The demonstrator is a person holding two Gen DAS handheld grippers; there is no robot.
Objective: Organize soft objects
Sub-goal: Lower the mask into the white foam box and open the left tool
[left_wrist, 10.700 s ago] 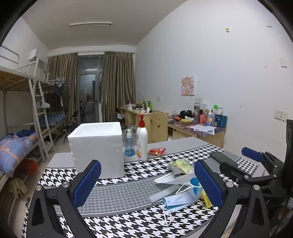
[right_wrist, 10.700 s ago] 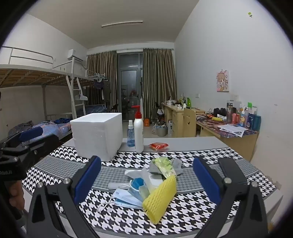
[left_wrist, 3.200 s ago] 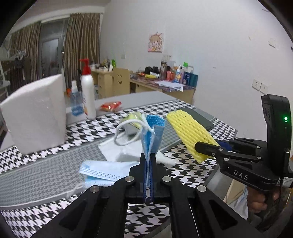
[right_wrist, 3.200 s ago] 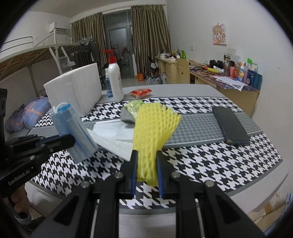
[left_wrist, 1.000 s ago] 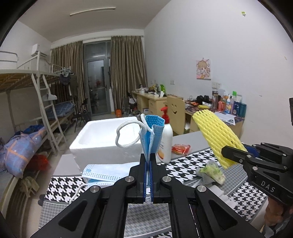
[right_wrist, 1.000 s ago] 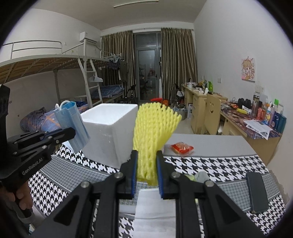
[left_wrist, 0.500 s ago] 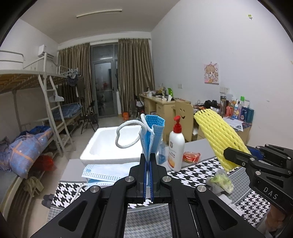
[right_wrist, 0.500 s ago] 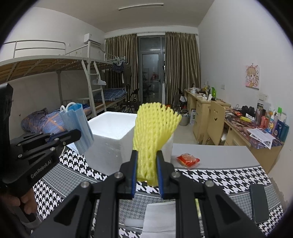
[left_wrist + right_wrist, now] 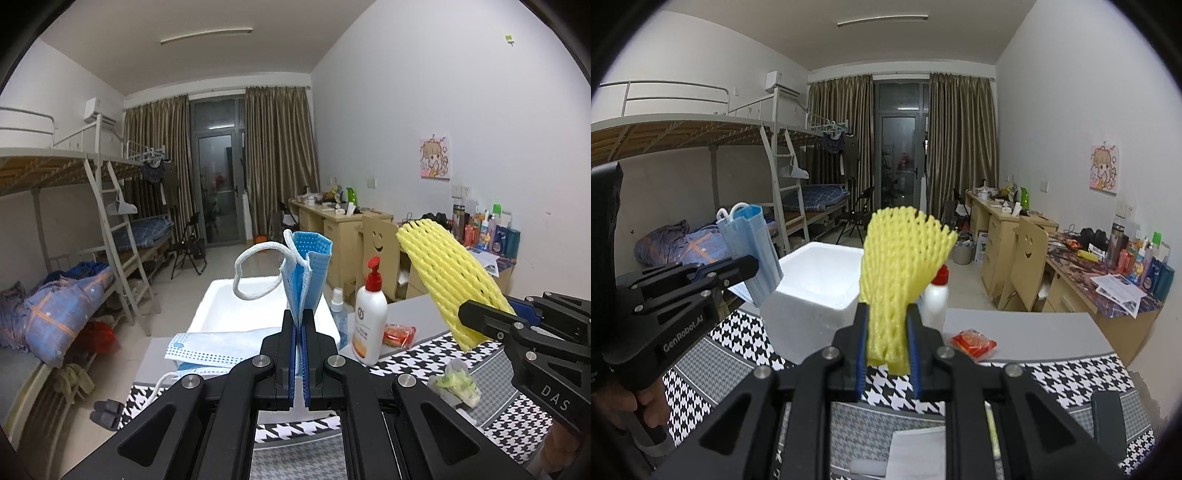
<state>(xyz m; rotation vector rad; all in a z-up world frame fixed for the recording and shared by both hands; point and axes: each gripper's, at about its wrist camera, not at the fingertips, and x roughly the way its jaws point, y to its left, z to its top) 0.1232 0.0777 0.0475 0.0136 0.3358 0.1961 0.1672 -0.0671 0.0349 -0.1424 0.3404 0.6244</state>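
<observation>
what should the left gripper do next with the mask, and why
Probably carry it forward and lower it over the open white foam box. The left gripper is shut on the blue face mask, held up just short of the box, which looks like the bin.

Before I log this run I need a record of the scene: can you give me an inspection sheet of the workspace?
Surface: table with houndstooth cloth.
Job's things: blue face mask and yellow foam net held aloft; open white foam box; more masks hang below the left gripper.
Clutter: pump bottle, spray bottle, red packet, phone, crumpled wrapper.
Grippers: left gripper shut on the mask; right gripper shut on the net.
Cables: nothing seen.
Surroundings: bunk bed, desks, curtains.
</observation>
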